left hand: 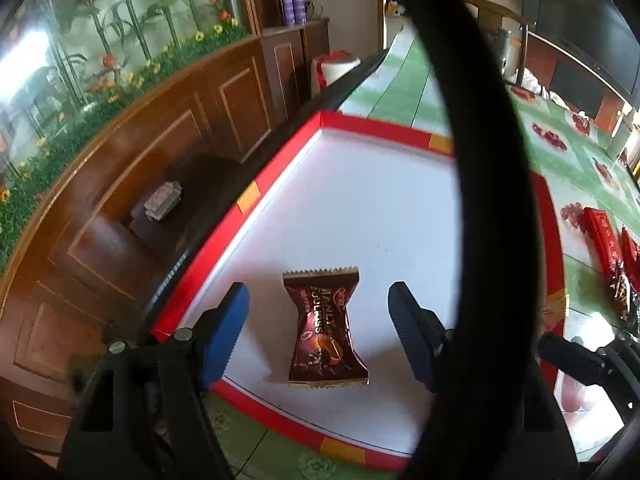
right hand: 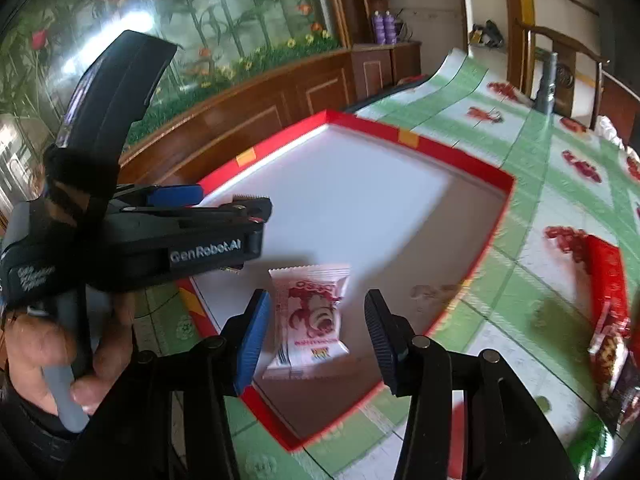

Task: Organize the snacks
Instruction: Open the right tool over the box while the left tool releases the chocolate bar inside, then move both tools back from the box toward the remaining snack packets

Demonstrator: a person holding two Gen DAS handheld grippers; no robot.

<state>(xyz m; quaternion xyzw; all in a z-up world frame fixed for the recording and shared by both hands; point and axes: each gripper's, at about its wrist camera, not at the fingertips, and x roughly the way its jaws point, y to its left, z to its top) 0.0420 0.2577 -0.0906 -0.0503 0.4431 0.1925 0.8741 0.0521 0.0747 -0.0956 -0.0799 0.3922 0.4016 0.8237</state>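
A shallow box with a red rim (left hand: 288, 152) and a white floor lies on the green tablecloth. A brown chocolate snack packet (left hand: 326, 332) lies flat on the box floor, near the front rim. My left gripper (left hand: 318, 300) is open above it, blue pads well apart on either side and not touching. In the right wrist view the same box (right hand: 452, 152) holds a white and red snack packet (right hand: 312, 316). My right gripper (right hand: 316, 298) is open around it, with gaps at both pads. A hand (right hand: 44, 352) holds the left tool's body (right hand: 160, 248) at the left.
Several red snack packets (left hand: 604, 240) (right hand: 608, 280) lie on the tablecloth right of the box. A thick black strap (left hand: 472, 120) curves across the left wrist view. A wooden cabinet (left hand: 160, 128) stands past the table's left edge. A wooden chair (right hand: 560, 52) stands at the far side.
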